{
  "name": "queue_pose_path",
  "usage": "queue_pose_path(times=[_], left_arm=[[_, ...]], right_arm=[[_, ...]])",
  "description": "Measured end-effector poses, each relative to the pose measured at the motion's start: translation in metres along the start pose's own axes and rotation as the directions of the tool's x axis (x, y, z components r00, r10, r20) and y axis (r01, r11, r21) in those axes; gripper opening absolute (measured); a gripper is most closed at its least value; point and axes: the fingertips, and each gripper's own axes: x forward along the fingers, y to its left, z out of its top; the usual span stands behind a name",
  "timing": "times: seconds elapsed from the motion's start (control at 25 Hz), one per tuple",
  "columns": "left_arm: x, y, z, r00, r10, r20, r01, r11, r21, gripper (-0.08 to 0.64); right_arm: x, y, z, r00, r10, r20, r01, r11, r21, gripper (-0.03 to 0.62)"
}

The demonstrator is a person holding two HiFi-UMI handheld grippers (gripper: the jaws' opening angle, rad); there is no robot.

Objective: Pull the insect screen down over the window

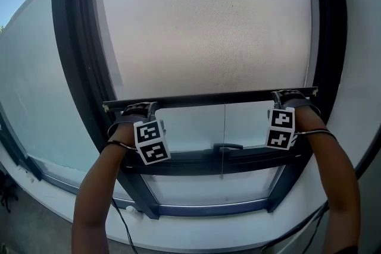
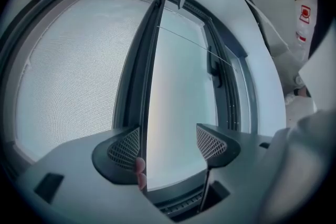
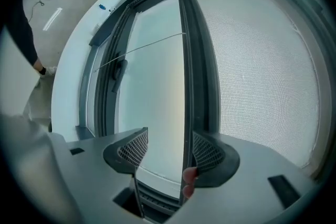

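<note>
Insect screen (image 1: 208, 27) covers the upper part of the window; its bottom bar (image 1: 214, 98) sits just above the window handle (image 1: 221, 146), with bare glass below the bar.

Left gripper (image 1: 138, 109) is at the bar's left end, right gripper (image 1: 289, 95) at its right end.

Left gripper view: jaws wide apart, not clamped. The bar (image 2: 144, 76) runs along the inner face of the mesh-side jaw and the other jaw is clear of it. A fingertip (image 2: 139, 165) shows at the bar edge.

Right gripper view is the mirror case: jaws wide, bar (image 3: 185, 71) against the mesh-side jaw, fingertip (image 3: 190, 176) at the bar.
</note>
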Motion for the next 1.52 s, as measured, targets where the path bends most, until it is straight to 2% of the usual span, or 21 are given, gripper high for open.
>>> queue_pose_path(times=[0.16,0.32,0.56,0.72,0.88,1.16,1.4,1.52], left_arm=[[0.001,-0.006,-0.003,0.999,0.019,-0.029,-0.018,0.999,0.03,0.339],[0.002,-0.01,-0.002,1.0,0.014,-0.027,-0.014,1.0,0.027,0.339],[0.019,-0.049,-0.003,0.997,-0.077,-0.027,0.078,0.997,0.018,0.339],[0.029,-0.075,-0.004,0.996,-0.082,-0.038,0.082,0.996,0.018,0.339],[0.031,-0.078,-0.004,0.996,-0.071,-0.054,0.071,0.997,0.013,0.339],[0.048,-0.123,-0.006,0.982,-0.18,-0.05,0.181,0.983,0.008,0.339],[0.057,-0.143,-0.008,0.98,-0.194,-0.052,0.194,0.981,-0.008,0.339],[0.06,-0.152,-0.008,0.973,-0.225,-0.053,0.224,0.974,-0.022,0.339]], right_arm=[[0.001,0.005,0.001,1.0,0.005,-0.004,-0.005,1.0,-0.001,0.27],[0.001,0.009,0.0,1.0,0.007,-0.001,-0.007,1.0,0.003,0.27],[0.017,0.048,0.002,0.997,0.075,0.006,-0.075,0.997,-0.015,0.27],[0.026,0.073,0.005,0.995,0.097,0.028,-0.097,0.995,-0.011,0.27],[0.027,0.075,0.004,0.996,0.092,0.023,-0.091,0.996,-0.006,0.27],[0.044,0.123,0.007,0.984,0.178,0.012,-0.178,0.983,-0.038,0.27],[0.053,0.144,0.01,0.98,0.2,0.007,-0.2,0.979,-0.037,0.27],[0.056,0.152,0.01,0.976,0.218,0.005,-0.218,0.975,-0.04,0.27]])
